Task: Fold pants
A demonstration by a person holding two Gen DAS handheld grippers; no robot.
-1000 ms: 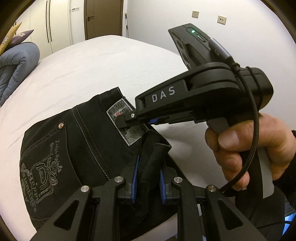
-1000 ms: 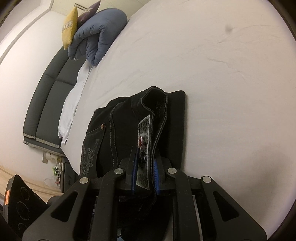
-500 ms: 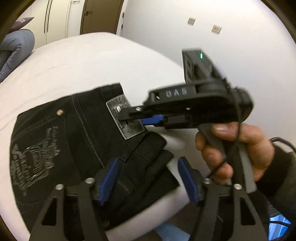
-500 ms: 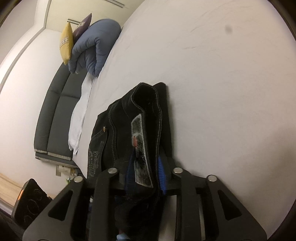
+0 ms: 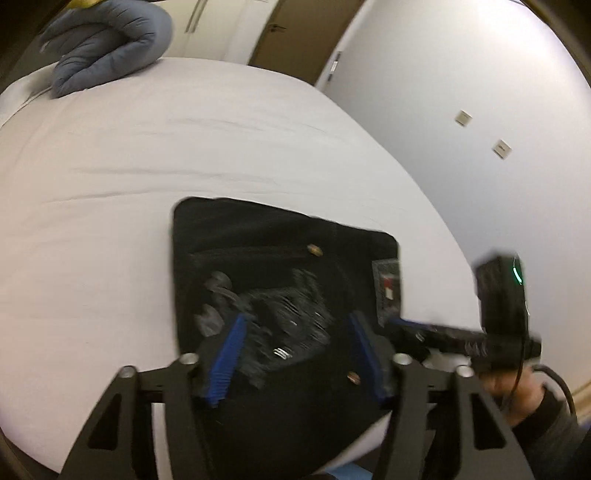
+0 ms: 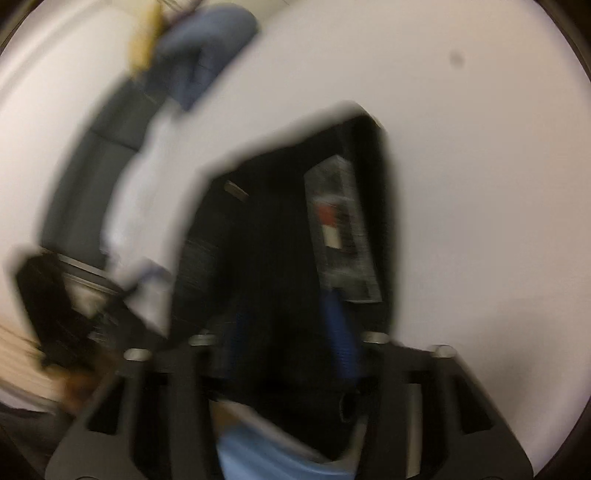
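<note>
One pair of black pants [image 5: 280, 258], folded into a compact rectangle, lies flat on the white bed [image 5: 184, 147] near its front edge; back pocket embroidery, rivets and the grey waistband label [image 5: 387, 291] face up. Left gripper [image 5: 299, 354] sits over the near part of the bundle, blue pads [image 5: 229, 354] spread wide apart, nothing between them, fabric visible in the gap below. Right gripper [image 5: 402, 326] comes in from the right side, tips at the label end of the pants; the person's hand [image 5: 513, 387] wraps its handle, green LED lit on the body. In the right wrist view, heavy motion blur: the right gripper [image 6: 291, 343] has its blue pads [image 6: 341, 343] parted with dark cloth seen between them, but contact with the cloth cannot be told, so grasp state unclear. Label [image 6: 340, 229] shows just ahead of its right finger. Beyond the pants: a rolled blue-grey duvet [image 5: 107, 40] at the far end of the bed, a yellow cushion [image 6: 144, 37] and a dark grey sofa [image 6: 92, 155] to the side, a brown door [image 5: 299, 33] and white wall with two wall plates [image 5: 463, 117].
</note>
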